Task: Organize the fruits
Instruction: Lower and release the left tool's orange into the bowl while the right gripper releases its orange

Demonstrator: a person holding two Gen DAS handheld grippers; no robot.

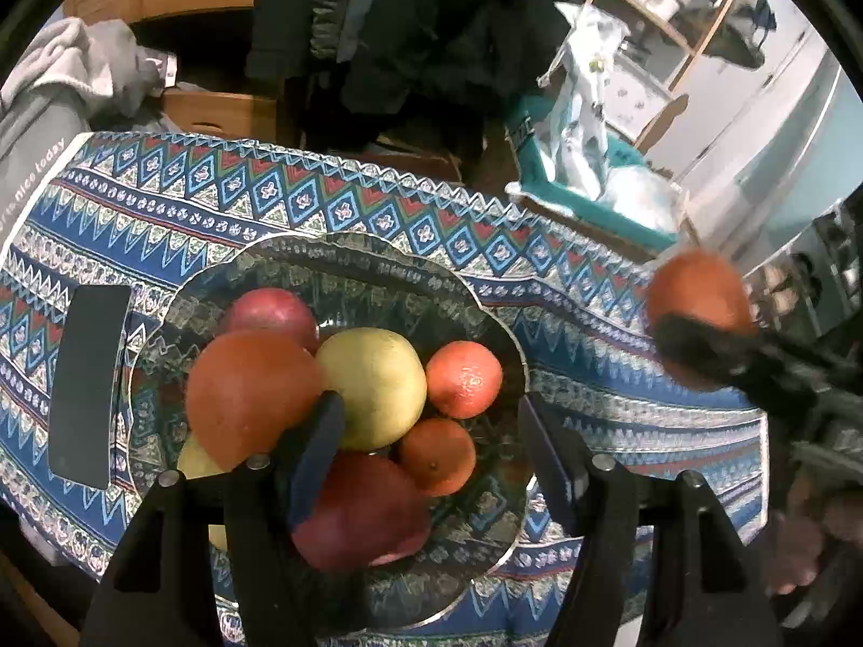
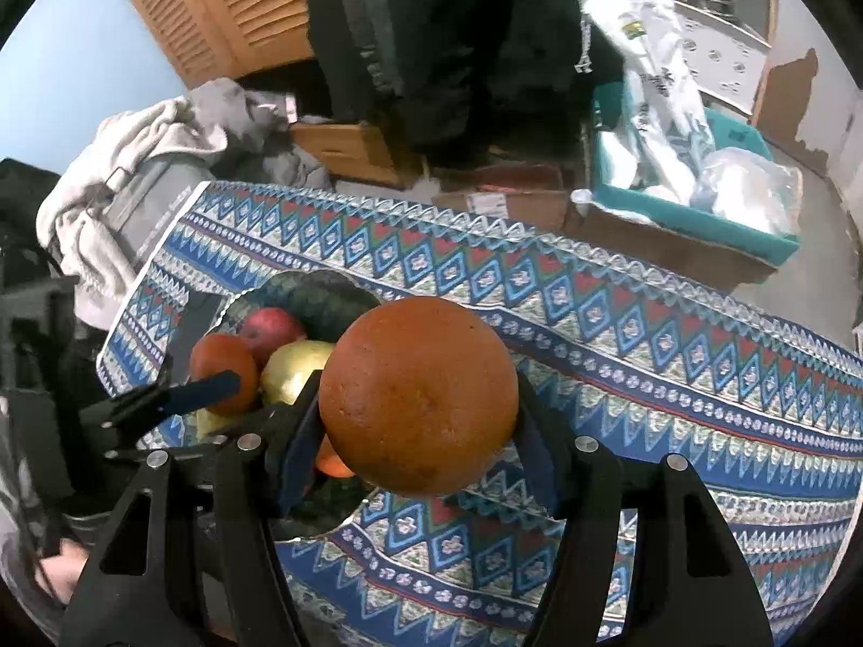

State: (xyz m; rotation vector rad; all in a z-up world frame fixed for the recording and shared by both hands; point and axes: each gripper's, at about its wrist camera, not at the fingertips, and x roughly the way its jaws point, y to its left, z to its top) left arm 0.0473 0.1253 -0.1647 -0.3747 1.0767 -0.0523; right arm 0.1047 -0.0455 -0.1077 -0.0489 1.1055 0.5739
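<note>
The right tongs point(image 2: 418, 404) are pinched on a large orange point(image 2: 418, 396), one finger pressed to each flank, the fruit held clear above the patterned cloth on the table point(image 2: 674, 377). The glass bowl point(image 1: 485, 318) is taken as the landmark. In the right wrist view it lies to the left of the carried orange and partly behind it; in the left wrist view the same orange point(image 1: 698, 318) shows blurred, well off the bowl's right rim. The coming move, as judged, is a leftward carry over that rim, followed by release. The orange is round, so no long axis governs the placing. The left tongs point(image 1: 431, 426) stand spread and empty directly over the bowl, one finger just beside a second large orange point(image 1: 251, 391), the other toward the right rim. In the bowl: a yellow-green apple point(image 1: 372, 385) at centre, a red apple point(image 1: 272, 312) at the far side, another red apple point(image 1: 361, 512) at the near side, and two small mandarins point(image 1: 464, 377) to the right. The bowl's right portion shows bare glass and appears the likeliest landing place. Risk noted: the left tongs occupy the space above the bowl and could obstruct the incoming fruit.
</note>
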